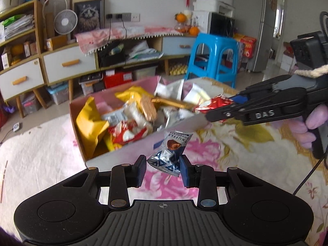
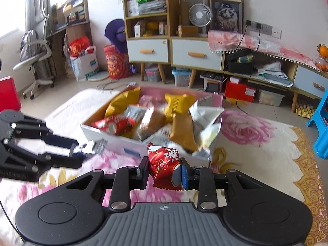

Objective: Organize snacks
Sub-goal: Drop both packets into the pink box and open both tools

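A pink-and-white cardboard box point(image 1: 123, 155) full of snack packets sits on a floral cloth; it also shows in the right wrist view point(image 2: 114, 138). My left gripper point(image 1: 164, 169) is shut on a blue-and-silver truffle chocolate packet point(image 1: 171, 153), held just in front of the box's near wall. My right gripper point(image 2: 164, 171) is shut on a red snack packet point(image 2: 164, 164), held near the box's front corner. In the left wrist view the right gripper point(image 1: 213, 112) reaches in from the right with the red packet point(image 1: 213, 103) over the box's edge. In the right wrist view the left gripper point(image 2: 80, 153) enters from the left.
The floral cloth point(image 2: 256, 143) spreads around the box. A blue plastic stool point(image 1: 215, 57) stands behind the box. A low cabinet with drawers point(image 1: 69, 63) and storage bins runs along the wall. An office chair point(image 2: 34, 61) stands far left.
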A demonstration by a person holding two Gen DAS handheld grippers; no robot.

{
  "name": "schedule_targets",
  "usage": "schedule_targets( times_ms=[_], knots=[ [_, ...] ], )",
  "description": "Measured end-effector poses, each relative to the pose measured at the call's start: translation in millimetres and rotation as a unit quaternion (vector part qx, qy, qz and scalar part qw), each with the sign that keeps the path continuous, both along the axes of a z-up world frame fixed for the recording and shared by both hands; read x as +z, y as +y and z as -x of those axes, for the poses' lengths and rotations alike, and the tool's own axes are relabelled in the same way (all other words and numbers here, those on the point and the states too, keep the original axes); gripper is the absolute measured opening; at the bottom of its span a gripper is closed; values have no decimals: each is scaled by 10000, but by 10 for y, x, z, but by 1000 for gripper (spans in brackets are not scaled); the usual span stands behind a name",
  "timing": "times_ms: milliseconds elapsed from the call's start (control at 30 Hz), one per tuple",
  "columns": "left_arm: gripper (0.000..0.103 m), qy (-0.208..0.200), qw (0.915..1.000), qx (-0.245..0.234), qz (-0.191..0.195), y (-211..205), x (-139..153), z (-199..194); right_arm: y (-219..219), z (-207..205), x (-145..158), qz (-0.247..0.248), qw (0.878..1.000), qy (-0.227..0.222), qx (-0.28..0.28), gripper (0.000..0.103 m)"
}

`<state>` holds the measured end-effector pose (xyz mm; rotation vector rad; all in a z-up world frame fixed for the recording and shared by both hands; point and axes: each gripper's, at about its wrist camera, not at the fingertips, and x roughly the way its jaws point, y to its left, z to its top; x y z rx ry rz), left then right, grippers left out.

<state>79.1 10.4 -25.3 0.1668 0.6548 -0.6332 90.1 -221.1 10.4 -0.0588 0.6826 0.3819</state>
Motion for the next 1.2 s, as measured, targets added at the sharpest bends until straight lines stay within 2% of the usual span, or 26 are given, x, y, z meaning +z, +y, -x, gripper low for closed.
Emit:
schedule_targets(
  times_ms=[200,433,600,767,800,833,867,900,967,1100,1200],
  knots=[
    [32,-98,9986,502,106,-9,84,-278,23,-220,86,-146,9993,-104,-339,21],
    [32,-40,9962,871,-28,-116,92,-733,9,-616,25,-352,9960,-59,-819,22],
    [32,45,9943,1060,-83,-195,38,-1009,58,-794,-70,-360,9957,-16,-848,22],
    [35,185,9919,1259,44,-217,-23,-1190,85,-858,-110,-416,9957,-4,-826,24],
    [38,187,9919,1256,72,-221,-30,-1194,80,-853,-105,-457,9956,-34,-816,26],
    [41,230,9920,1241,89,-224,-40,-1197,71,-841,-91,-496,9954,-84,-810,40],
    [56,242,9917,1257,108,-223,-43,-1186,65,-844,-69,-527,9953,-99,-803,61],
    [73,208,9913,1295,123,-217,-42,-1156,54,-830,-46,-559,9949,-136,-826,67],
    [83,122,9906,1356,112,-211,-28,-1086,18,-795,3,-616,9942,-222,-853,68],
    [90,173,9887,1486,74,-172,48,-914,-51,-739,92,-674,9920,-169,-1050,69],
    [94,152,9853,1702,-20,-157,135,-730,-64,-637,180,-569,9920,-155,-1116,75]
  ],
)
